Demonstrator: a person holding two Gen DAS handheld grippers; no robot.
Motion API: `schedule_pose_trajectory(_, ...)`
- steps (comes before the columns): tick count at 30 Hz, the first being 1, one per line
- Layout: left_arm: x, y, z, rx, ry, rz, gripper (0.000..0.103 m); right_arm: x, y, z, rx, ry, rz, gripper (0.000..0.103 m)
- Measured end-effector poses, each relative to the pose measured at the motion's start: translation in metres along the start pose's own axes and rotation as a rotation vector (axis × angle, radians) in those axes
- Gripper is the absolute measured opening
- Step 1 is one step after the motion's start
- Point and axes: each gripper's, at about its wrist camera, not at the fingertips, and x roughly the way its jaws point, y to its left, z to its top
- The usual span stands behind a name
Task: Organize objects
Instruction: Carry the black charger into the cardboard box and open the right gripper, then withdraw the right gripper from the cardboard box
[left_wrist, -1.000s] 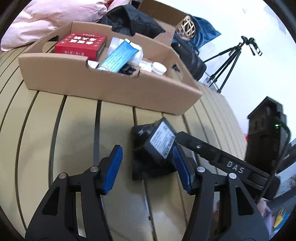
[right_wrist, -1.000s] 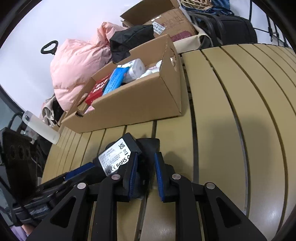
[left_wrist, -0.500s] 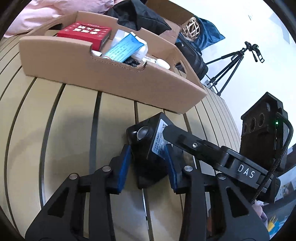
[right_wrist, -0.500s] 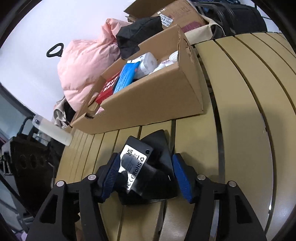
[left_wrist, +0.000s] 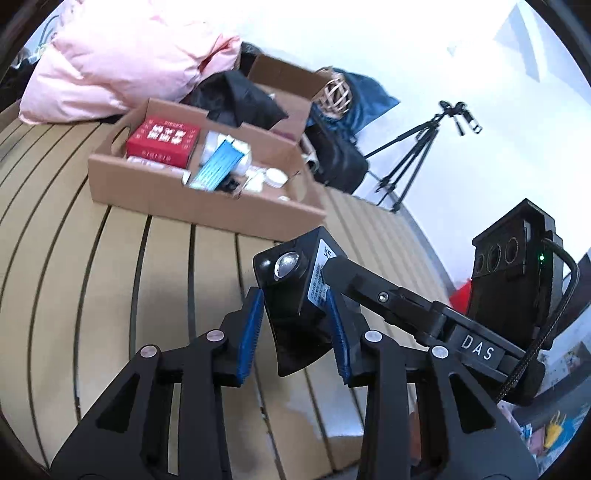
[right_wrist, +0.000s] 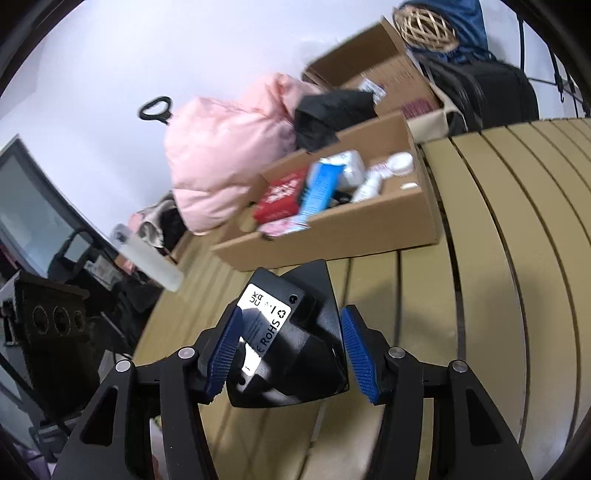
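Observation:
A black adapter (left_wrist: 291, 284) with a white label hangs above the slatted table (left_wrist: 92, 295), held from two sides. My left gripper (left_wrist: 293, 332) is shut on its lower body, blue pads pressing both flanks. My right gripper (right_wrist: 290, 354) straddles the same adapter (right_wrist: 295, 354); its jaws are closing, pads against the label side and the far edge. In the left wrist view one of its fingers (left_wrist: 373, 291) lies on the label. Behind stands an open cardboard box (left_wrist: 177, 195) with a red carton (left_wrist: 162, 140) and a blue packet (left_wrist: 218, 166).
A pink padded bundle (left_wrist: 122, 62) and a black garment (left_wrist: 236, 96) lie behind the box. A second carton (right_wrist: 373, 77), a black bag (left_wrist: 340, 158) and a tripod (left_wrist: 417, 147) stand past the table's far edge. A white bottle (right_wrist: 147, 258) is at the left.
The adapter went from resting on the table to hanging above it. My left gripper closed on it. My right gripper let go of a narrow part, opened wide and took the broader body.

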Motion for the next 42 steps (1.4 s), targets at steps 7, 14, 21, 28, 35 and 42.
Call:
schedule_pose_trajectory(7, -0.006, -0.012, 0.059, 0.046, -0.054, -0.015, 0.030, -0.021, 0.034, 0.035, -0.056, -0.056, -0.003, 0.058)
schedule_pose_trajectory(14, 0.073, 0.012, 0.140, 0.001, 0.028, -0.050, 0.030, 0.019, 0.009, 0.121, -0.030, -0.031, 0.007, 0.058)
schedule_pose_trajectory(21, 0.161, 0.041, 0.147, 0.008, 0.171, 0.091, 0.022, 0.092, -0.045, 0.162, 0.014, 0.068, -0.119, 0.058)
schedule_pose_trajectory(28, 0.118, 0.041, 0.130, 0.201, 0.077, 0.303, 0.075, 0.116, -0.063, 0.152, -0.079, 0.116, -0.338, 0.085)
schedule_pose_trajectory(35, 0.040, 0.051, 0.135, 0.180, 0.016, 0.409, 0.100, 0.076, -0.019, 0.144, -0.194, 0.064, -0.398, 0.103)
schedule_pose_trajectory(42, -0.052, 0.037, 0.101, 0.217, -0.035, 0.501, 0.103, 0.005, 0.022, 0.127, -0.227, 0.066, -0.424, 0.103)
